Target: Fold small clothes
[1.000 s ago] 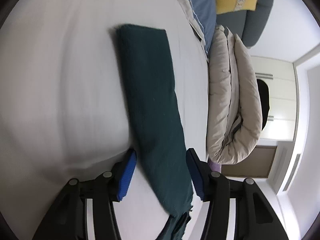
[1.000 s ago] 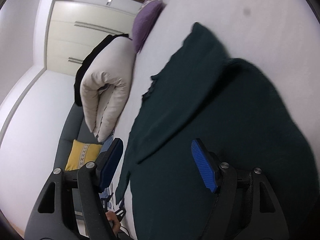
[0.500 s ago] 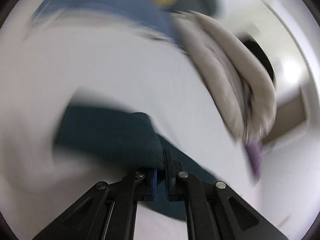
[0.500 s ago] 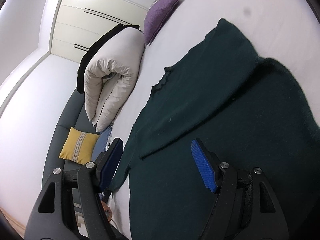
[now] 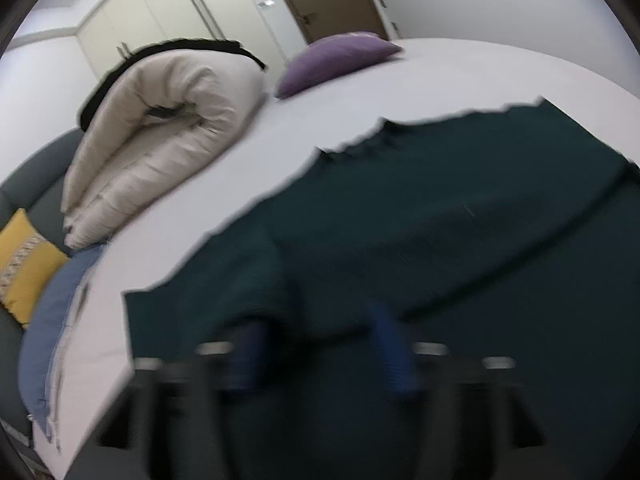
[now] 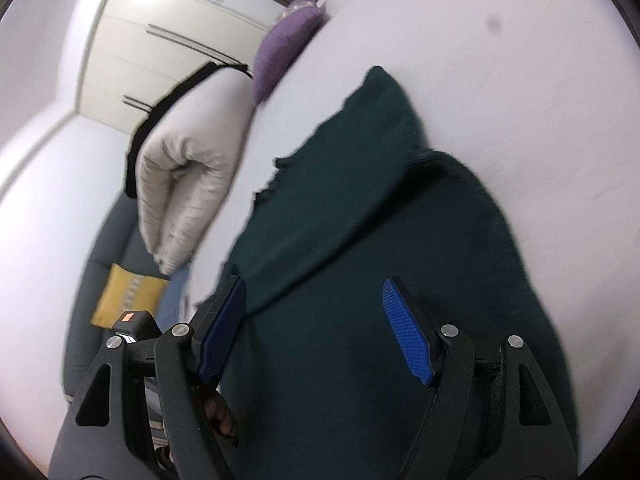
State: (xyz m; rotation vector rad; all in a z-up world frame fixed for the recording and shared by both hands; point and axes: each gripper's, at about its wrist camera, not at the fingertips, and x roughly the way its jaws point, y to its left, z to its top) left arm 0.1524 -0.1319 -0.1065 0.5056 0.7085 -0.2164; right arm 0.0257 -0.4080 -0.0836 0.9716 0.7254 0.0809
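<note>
2 grippers are seen over a dark green garment [image 5: 460, 240] spread on a white bed [image 5: 460, 68]. In the left wrist view the left gripper [image 5: 320, 348] is heavily smeared by motion blur; its blue fingers [image 5: 390, 348] are set apart and are opening, and no cloth is seen pinched between them, though the garment lies directly beneath and its surface detail is lost in the blur. A sleeve or flap is seen folded across the garment's body, and the garment's near part is cut off by the lower frame edge. In the right wrist view the right gripper [image 6: 314, 328] is shown sharply, its fingers [image 6: 406, 332] released and spread wide above the garment [image 6: 360, 240], with nothing grasped. Whether the pads touch the cloth cannot be told. Part of a hand [image 6: 220, 416] is glimpsed behind the right gripper's left arm, mostly hidden. Beyond the garment, a rolled cream duvet [image 5: 160, 132] and a purple pillow [image 5: 336, 60] lie at the bed's far side. A yellow cushion [image 5: 24, 264] is cut off at the frame edge, resting on a grey sofa [image 5: 40, 176]. A small dark spot [image 6: 495, 22] is seen on the sheet; its nature cannot be made out.
</note>
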